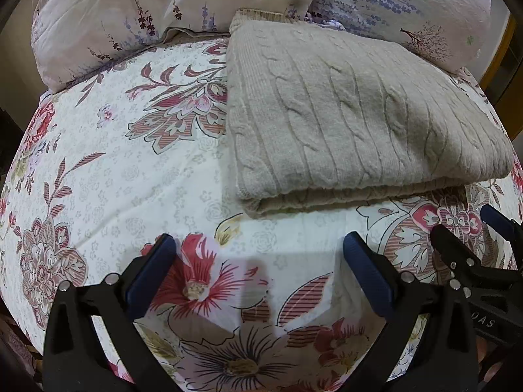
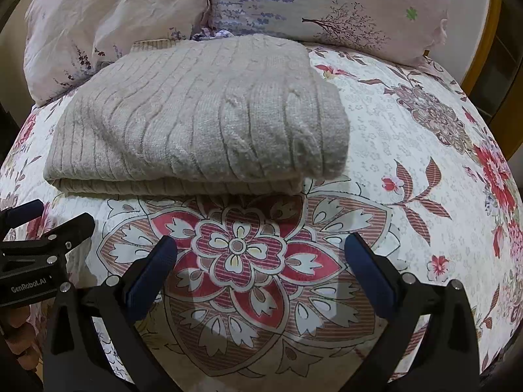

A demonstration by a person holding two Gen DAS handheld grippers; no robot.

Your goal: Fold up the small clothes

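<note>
Folded sweater lies on floral bed, against pillows. Left tongs and right tongs wide, empty, short of it.

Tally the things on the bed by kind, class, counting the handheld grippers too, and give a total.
Folded beige knit sweater: 1
Pillows, a left pillow and a right pillow: 2
Grippers, the left gripper and the right gripper, both with jaws apart and empty: 2
Floral bedsheet beneath everything: 1
Total: 6
</note>
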